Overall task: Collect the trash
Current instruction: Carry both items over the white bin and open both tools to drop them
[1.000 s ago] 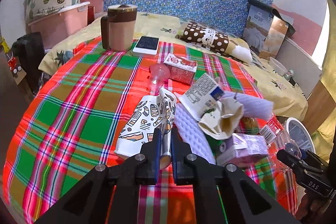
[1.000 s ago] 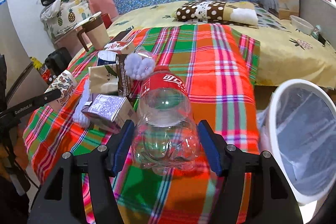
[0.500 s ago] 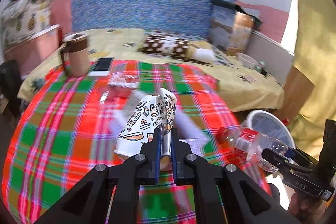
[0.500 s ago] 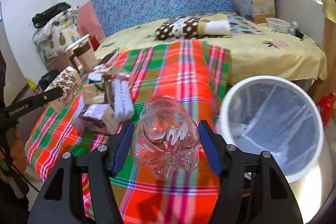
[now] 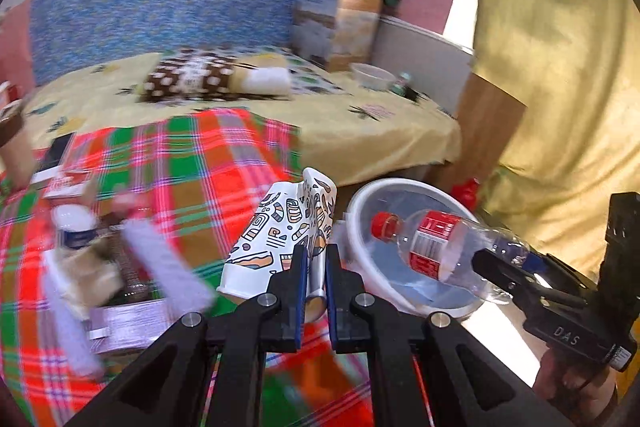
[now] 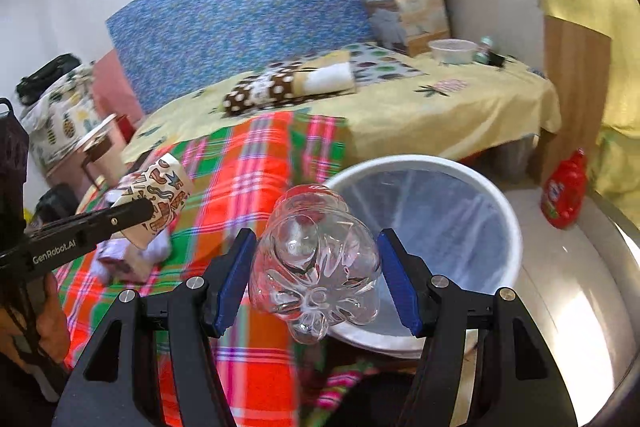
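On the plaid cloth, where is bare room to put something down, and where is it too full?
Bare plaid cloth lies between the trash pile and the white bin, up to the yellow bedsheet. The pile at the cloth's left edge is crowded. The left gripper holds a paper cup; the right gripper holds a bottle.

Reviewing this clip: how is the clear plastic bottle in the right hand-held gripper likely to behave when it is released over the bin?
The clear plastic bottle looks empty, so it is probably light for its size. Its thin walls may flex in the right hand-held gripper. In the left wrist view its capped neck points over the white bin, so it would likely drop in; being round, it could roll if it misses.
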Available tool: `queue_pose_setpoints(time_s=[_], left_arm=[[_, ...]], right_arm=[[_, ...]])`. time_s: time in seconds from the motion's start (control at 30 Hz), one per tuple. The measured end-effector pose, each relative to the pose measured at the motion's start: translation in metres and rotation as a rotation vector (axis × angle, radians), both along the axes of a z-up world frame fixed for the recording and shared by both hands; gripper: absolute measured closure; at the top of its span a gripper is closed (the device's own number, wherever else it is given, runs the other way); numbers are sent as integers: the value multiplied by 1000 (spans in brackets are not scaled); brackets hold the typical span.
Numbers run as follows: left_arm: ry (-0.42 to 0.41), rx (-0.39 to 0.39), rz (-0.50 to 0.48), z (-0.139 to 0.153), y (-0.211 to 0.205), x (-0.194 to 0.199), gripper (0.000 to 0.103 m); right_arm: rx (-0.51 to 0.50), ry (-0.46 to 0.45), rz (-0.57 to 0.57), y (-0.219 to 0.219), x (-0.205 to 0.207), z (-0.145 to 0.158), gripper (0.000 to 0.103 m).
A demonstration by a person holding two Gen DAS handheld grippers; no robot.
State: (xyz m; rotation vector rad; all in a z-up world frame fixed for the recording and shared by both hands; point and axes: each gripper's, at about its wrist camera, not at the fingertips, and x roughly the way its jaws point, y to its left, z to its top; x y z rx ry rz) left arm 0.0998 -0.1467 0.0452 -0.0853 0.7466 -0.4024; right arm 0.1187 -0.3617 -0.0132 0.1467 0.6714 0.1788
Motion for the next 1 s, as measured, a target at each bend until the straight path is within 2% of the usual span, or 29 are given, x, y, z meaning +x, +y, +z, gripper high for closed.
queue_pose_setpoints(time_s=[0.37,0.7,0.77,0.83,0.87,1.0], left_arm=[[70,29,-210,-37,-82,26,95],[122,44,-283,-59,-112,37,94],[120,44,-289,-60,-114,38,90],[113,41,-290,-59,-115,38,76],[110,38,-290,-58,-115,39,73],[98,26,-284,-54,-112,38,71]], right_arm=[[-15,78,-97,-38,3,-18,39],[-15,120,-115,-53,8,-26,39],[-6,120,-119,-56,6,-26,39],[-11,118,-120,-56,6,-25,39],[-12,116,-122,-56,5,-25,39],[-11,108,-128,-57,4,-23,39]])
